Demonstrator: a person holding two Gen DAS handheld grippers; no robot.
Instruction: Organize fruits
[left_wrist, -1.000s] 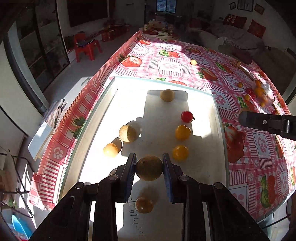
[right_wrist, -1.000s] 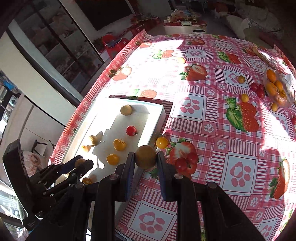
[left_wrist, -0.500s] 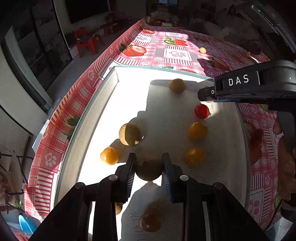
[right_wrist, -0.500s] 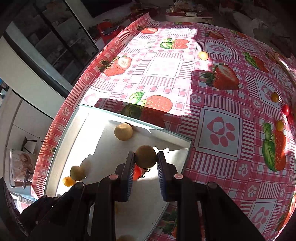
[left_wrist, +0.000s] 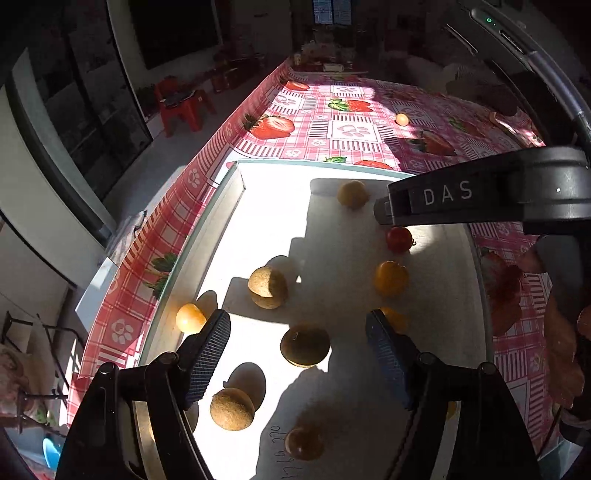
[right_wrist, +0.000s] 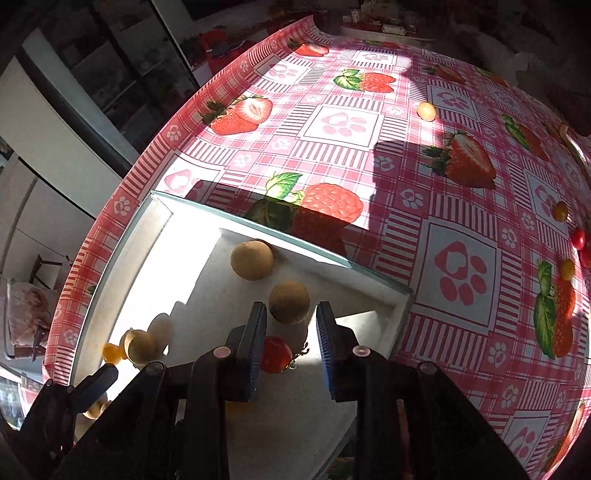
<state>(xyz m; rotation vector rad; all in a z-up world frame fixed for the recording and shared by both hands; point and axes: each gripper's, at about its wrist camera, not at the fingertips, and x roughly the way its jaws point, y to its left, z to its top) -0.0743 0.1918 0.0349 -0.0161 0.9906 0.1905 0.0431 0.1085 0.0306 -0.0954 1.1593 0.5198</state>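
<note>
The left gripper (left_wrist: 298, 334) has just been opening; the brown fruit (left_wrist: 305, 345) (six o'clock) lies free on the white tray (left_wrist: 207, 236).

Strong sunlight across a long table under a pink checked strawberry cloth (right_wrist: 343, 122), with hard shadows. Grey floor (left_wrist: 173, 155) on the left, a red plastic chair (left_wrist: 181, 105) far off, dark glass doors (left_wrist: 92, 107) beyond.

left fingers (left_wrist: 208, 354) partly hide a yellow fruit (left_wrist: 395, 319).
</note>
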